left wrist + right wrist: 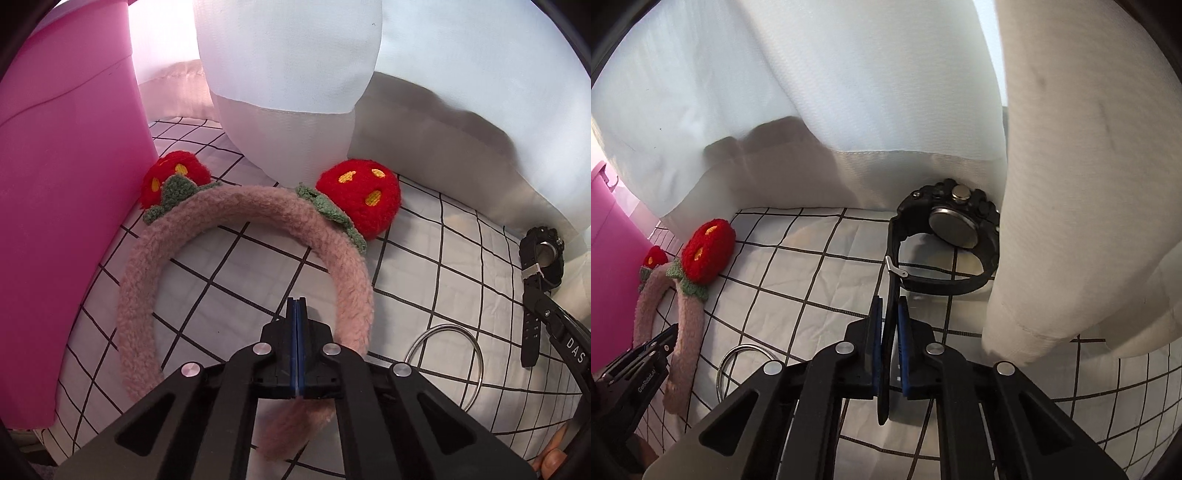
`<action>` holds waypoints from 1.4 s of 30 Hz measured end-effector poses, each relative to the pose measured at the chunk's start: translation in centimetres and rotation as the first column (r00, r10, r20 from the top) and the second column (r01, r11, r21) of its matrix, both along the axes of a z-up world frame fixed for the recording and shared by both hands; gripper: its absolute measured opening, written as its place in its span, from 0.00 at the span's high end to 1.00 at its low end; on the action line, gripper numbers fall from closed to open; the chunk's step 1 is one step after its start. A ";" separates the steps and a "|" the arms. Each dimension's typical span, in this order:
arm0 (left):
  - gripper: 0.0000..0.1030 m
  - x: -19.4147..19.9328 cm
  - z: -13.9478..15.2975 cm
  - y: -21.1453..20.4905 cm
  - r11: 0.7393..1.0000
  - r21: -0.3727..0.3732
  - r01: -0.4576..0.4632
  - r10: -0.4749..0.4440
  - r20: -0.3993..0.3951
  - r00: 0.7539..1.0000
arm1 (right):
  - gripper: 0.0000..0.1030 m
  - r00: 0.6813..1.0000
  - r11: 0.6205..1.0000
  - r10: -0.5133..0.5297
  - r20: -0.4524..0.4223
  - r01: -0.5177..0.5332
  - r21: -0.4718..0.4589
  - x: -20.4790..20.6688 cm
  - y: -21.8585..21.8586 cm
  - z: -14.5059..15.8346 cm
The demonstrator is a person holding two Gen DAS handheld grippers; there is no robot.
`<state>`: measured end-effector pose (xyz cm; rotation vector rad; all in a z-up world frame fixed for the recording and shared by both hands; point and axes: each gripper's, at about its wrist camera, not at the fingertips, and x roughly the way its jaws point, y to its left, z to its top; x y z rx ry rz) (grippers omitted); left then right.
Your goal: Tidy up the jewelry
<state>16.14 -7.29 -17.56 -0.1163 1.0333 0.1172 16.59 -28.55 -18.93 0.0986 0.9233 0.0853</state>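
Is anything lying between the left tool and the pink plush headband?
Nothing visible: the left tool, closed and empty, sits inside the arc of the headband, over bare checked cloth. The metal ring lies off to the side.

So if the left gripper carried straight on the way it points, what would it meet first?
Probably the checked cloth inside the pink headband's arc; beyond that, the band's top between the strawberries. The left gripper is shut and empty, though depth is unclear.

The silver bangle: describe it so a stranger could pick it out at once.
Start at the white cloth with a black grid and find the fluffy pink headband with two red strawberries. Between its right end and the black wristwatch lies the silver bangle, the only thin, bare metal ring there.
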 end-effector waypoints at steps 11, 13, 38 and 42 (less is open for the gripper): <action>0.99 -3.7 2.6 -0.8 0.999 -0.048 0.023 -0.020 0.076 0.997 | 0.95 0.997 0.998 0.058 0.054 -0.059 0.023 -3.8 -0.1 0.8; 0.99 -3.7 2.5 -0.9 0.999 -0.043 0.015 -0.013 0.060 0.998 | 0.95 0.997 0.998 0.062 0.044 -0.063 0.022 -4.3 -0.1 0.6; 0.19 2.1 0.2 1.6 0.996 0.010 -0.091 0.091 0.007 0.996 | 0.33 0.995 0.996 -0.092 -0.036 0.091 -0.007 0.2 -1.1 -0.9; 0.17 3.0 0.0 2.2 0.995 -0.016 -0.103 0.103 0.000 0.995 | 0.32 0.995 0.995 -0.098 -0.028 0.097 -0.013 0.8 -1.3 -0.9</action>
